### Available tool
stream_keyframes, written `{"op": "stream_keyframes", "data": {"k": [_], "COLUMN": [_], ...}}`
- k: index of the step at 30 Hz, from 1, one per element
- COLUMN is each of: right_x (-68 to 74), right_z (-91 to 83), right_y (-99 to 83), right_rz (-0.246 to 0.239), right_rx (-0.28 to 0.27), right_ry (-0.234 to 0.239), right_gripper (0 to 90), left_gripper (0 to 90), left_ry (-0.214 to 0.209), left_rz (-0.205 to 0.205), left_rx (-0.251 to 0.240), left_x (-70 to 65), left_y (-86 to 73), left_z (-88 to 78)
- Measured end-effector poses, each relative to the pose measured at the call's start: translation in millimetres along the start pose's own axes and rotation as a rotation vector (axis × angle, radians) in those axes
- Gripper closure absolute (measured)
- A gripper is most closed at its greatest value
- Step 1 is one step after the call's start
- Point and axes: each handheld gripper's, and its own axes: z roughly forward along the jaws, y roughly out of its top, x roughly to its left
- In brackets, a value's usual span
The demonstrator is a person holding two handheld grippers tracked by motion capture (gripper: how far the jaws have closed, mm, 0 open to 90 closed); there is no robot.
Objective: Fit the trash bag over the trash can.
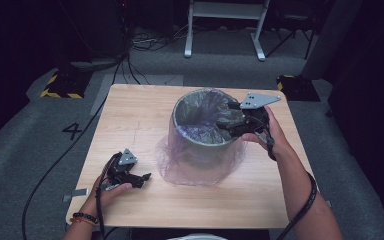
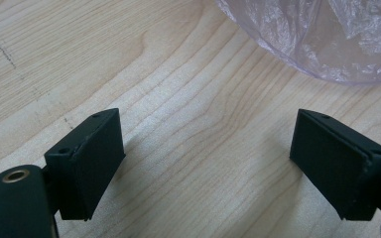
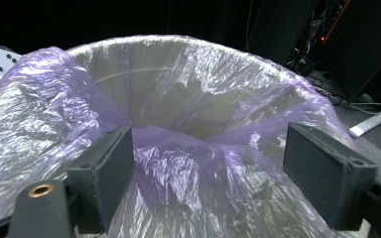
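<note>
High view: a wooden table (image 1: 130, 110) carries an upright grey bin (image 1: 200, 135) at its centre, lined with a purple bag (image 1: 200, 165) whose skirt pools round the base. The right gripper (image 1: 235, 122), jaws spread, sits at the bin's right rim, seemingly just clear of the film. The left gripper (image 1: 142, 178), also spread, rests on the table.

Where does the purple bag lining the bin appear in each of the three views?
High view: purple bag at table centre, draped over the bin.
Left gripper view: its hem at top right, on the wood.
Right gripper view: it spreads across the frame, between the open fingers.
Shared landmark: the wooden tabletop.
</note>
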Motion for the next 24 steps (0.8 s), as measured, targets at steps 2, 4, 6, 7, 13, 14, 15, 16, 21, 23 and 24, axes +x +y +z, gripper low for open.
{"op": "stream_keyframes", "data": {"k": [2, 4, 6, 7, 13, 14, 15, 16, 21, 23, 24], "right_x": [1.1, 1.4, 1.7, 1.7, 2.3, 2.6, 3.0, 3.3, 2.6, 1.3, 0.4], "right_z": [4.0, 5.4, 6.9, 7.8, 14.9, 15.6, 16.3, 17.3, 22.5, 23.9, 24.6], "right_y": [0.4, 0.4, 1.3, 2.0, 6.1, 6.6, 7.2, 7.5, 8.7, 8.8, 8.8], "right_rz": [0.004, 0.002, 0.012, 0.012, 0.027, 0.027, 0.027, 0.026, 0.04, 0.057, 0.065], "right_rx": [0.01, 0.011, 0.008, 0.009, 0.042, 0.041, 0.045, 0.048, 0.071, 0.075, 0.082], "right_ry": [0.011, 0.014, 0.02, 0.022, 0.027, 0.031, 0.03, 0.03, -0.001, 0.003, 0.006], "right_gripper": [20.0, 19.8, 20.0, 20.0, 20.5, 20.5, 20.5, 20.5, 24.4, 24.8, 24.2], "left_gripper": [13.2, 13.2, 13.2, 13.2, 13.2, 13.2, 13.2, 13.2, 13.2, 13.2, 13.2], "left_ry": [0.0, 0.0, 0.0, 0.0, -0.001, 0.0, 0.001, 0.0, 0.001, -0.001, -0.001], "left_rz": [-0.001, -0.003, -0.003, -0.003, -0.003, -0.003, -0.001, -0.003, -0.001, -0.003, -0.003], "left_rx": [0.0, 0.0, 0.0, 0.0, -0.001, 0.0, 0.0, 0.0, 0.0, -0.001, -0.001], "left_x": [-0.1, -0.2, -0.2, -0.2, -0.2, -0.2, 0.0, -0.2, 0.0, -0.2, -0.2], "left_y": [0.0, 0.0, -0.1, -0.1, -0.1, -0.1, 0.0, -0.1, 0.0, -0.1, -0.1], "left_z": [0.0, 0.0, 0.0, 0.1, 0.1, 0.1, 0.0, 0.0, 0.0, 0.1, 0.1]}}
